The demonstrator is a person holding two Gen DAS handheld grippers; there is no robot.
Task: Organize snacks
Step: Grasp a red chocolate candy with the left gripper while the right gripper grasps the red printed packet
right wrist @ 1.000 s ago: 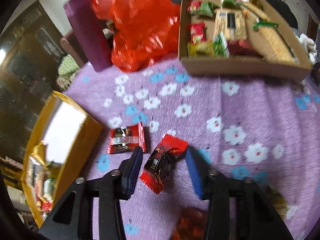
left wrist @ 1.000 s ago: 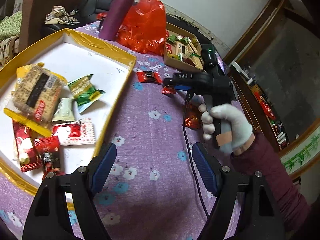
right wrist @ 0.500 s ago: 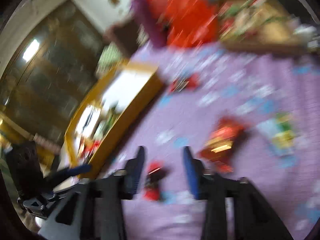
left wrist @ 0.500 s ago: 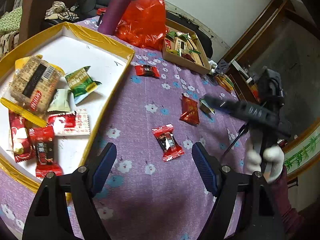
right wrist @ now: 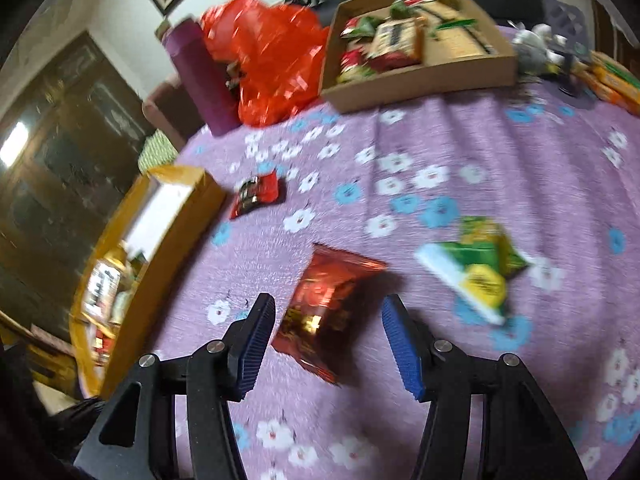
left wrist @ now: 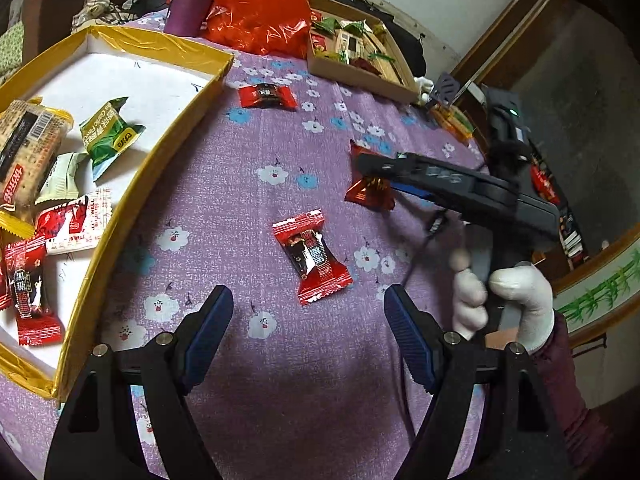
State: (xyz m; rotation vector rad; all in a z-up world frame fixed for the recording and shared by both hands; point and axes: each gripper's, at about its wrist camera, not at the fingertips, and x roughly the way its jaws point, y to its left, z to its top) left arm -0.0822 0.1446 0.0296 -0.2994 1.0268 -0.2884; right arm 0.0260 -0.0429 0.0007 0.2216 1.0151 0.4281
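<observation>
Right wrist view: right gripper [right wrist: 328, 340], jaws open & empty, had shiny red packet [right wrist: 326, 304] lying between them, long axis running fwd-back. Left gripper [left wrist: 308, 336] open too, red candy [left wrist: 312, 256] just ahead.

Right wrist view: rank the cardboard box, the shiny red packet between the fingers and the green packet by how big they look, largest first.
1. cardboard box, though it is the farthest
2. shiny red packet and green packet: they look alike, blurred, so no ranking between them
</observation>
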